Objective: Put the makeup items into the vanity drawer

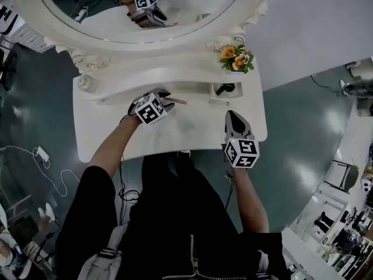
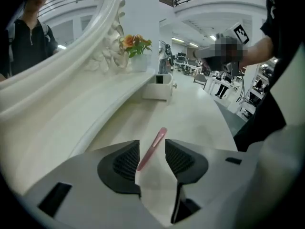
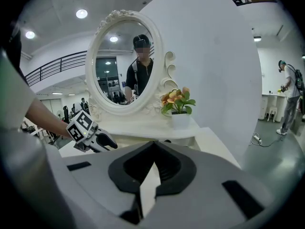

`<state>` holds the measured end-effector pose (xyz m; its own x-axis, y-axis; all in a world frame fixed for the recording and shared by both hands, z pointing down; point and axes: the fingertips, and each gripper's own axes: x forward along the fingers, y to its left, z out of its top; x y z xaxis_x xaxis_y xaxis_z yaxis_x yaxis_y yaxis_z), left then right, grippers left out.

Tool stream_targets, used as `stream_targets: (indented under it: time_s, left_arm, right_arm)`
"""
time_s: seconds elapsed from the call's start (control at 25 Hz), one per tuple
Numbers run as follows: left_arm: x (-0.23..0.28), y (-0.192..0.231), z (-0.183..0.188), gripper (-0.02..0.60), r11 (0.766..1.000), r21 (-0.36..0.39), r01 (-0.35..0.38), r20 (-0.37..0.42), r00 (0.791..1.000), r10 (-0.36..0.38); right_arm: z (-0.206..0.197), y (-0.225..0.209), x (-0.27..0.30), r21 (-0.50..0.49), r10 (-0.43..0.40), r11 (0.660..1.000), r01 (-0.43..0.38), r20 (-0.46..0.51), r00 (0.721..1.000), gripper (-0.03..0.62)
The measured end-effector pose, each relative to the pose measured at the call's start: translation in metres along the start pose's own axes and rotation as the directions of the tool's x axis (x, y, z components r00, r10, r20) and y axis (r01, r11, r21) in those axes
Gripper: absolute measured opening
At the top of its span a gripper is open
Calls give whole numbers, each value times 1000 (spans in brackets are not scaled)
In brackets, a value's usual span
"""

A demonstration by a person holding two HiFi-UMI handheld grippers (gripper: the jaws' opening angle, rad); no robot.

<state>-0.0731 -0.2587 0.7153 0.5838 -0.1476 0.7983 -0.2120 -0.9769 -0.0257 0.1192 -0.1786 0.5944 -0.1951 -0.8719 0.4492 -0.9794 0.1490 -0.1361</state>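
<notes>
Makeup stick [image 1: 175, 101] on vanity top [image 1: 192, 130]; drawer [image 1: 217, 101] to right.

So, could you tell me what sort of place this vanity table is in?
Probably a large open workspace or lab, not a bedroom: the vanity table stands on bare grey floor, with a railed mezzanine and rows of desks behind.

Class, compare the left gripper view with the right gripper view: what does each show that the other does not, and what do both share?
Only the left gripper view: a slim pink makeup stick lying on the vanity top between the open jaws of the left gripper, untouched, and a small white drawer at the shelf's end. Only the right gripper view: the left gripper seen from outside with its marker cube, and a bystander far right. Both: the potted flowers, the mirror frame.
</notes>
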Motion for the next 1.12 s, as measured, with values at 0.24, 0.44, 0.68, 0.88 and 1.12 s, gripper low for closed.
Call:
stream_targets:
  time_s: [0.24,0.44,0.68,0.88,1.12]
  left_arm:
    - [27,0,-20,167,998,2,60,-103,993,-60]
    - [30,-5,-23,57,996,1,88,-125,988,-87]
    - [25,-8,-17,55,998,-58,20,-73,997,-24]
    - [7,-10,8,55,994,-107,-23,12,1000,24]
    - [-35,0,50,55,989,-105,-106,152,981,121]
  right_arm:
    - [-10,-19,-14,28,-61,998,62,-14,998,5]
    - [-15,-29,-18,53,-89,995,89,-14,996,5]
    - [-11,-27,-15,65,-86,994,85,2,996,6]
    - [6,-29,-11,57,-80,995,78,36,996,5]
    - [23,-33,-9,42,-75,996,73,66,995,5]
